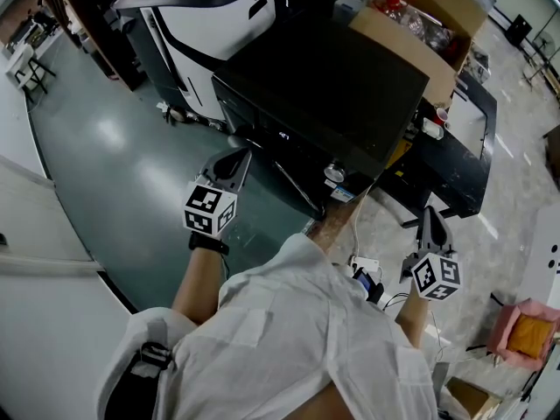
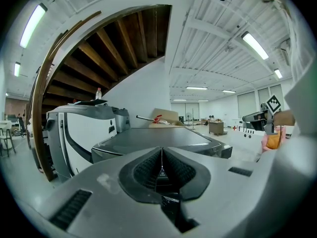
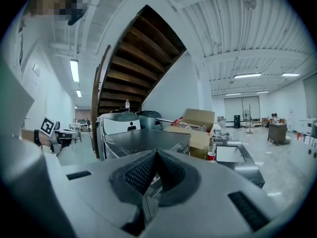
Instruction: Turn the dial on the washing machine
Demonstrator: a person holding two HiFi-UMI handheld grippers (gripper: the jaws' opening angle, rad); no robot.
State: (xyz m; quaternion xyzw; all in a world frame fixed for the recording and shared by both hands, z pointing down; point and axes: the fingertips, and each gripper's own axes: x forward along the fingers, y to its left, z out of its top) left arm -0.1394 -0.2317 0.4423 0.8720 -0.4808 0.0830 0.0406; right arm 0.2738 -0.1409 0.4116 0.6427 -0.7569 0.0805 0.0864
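The washer (image 1: 332, 86) stood on the floor just in front of the person. It was a dark box with a flat, shiny black top. Low on its front side, near the right corner, there was a small pale round part (image 1: 335, 173). It was too small to tell if this was the dial.

The left tool (image 1: 238, 157) had its jaws pressed together with nothing between them. It pointed at the left front corner of the washer and stayed apart from it. The right tool (image 1: 430, 219) was also pressed together and empty, and it was held to the right of the washer.

Behind the washer stood a white device (image 1: 210, 16) and an open carton (image 1: 420, 20).
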